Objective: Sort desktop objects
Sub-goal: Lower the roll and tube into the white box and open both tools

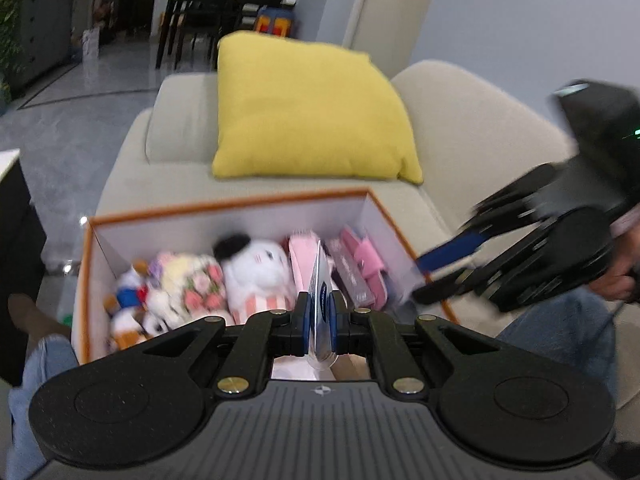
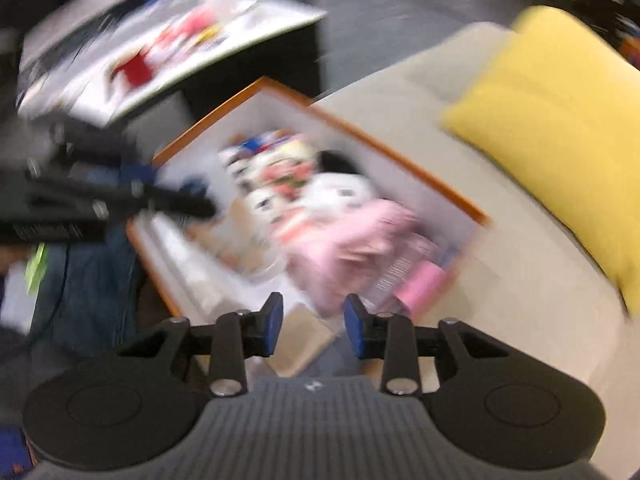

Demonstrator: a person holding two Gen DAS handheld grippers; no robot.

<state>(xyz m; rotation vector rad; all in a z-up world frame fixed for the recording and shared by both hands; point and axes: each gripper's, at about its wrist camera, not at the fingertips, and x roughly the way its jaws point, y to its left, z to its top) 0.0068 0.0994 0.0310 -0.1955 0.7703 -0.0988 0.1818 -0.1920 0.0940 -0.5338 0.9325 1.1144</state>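
Observation:
My left gripper (image 1: 319, 320) is shut on a thin flat packet (image 1: 320, 280), white and blue in clear plastic, held edge-on over a white box with an orange rim (image 1: 224, 204). The box sits on a beige sofa and holds a white plush (image 1: 256, 268), a duck plush (image 1: 128, 300), a flowery toy and pink slippers (image 1: 368, 264). My right gripper (image 2: 314, 324) is open above the box's near corner with nothing between its blue pads (image 2: 274, 320). It also shows over the box's right wall (image 1: 428, 280). In the blurred right wrist view, the left gripper (image 2: 188, 200) reaches in from the left.
A yellow cushion (image 1: 308, 108) leans on the sofa back (image 1: 480, 140) behind the box. A person's jeans-clad legs (image 1: 560, 328) flank the box. A low table (image 2: 160, 48) with several colourful objects stands beyond the box's far side. Dark dining furniture stands far off.

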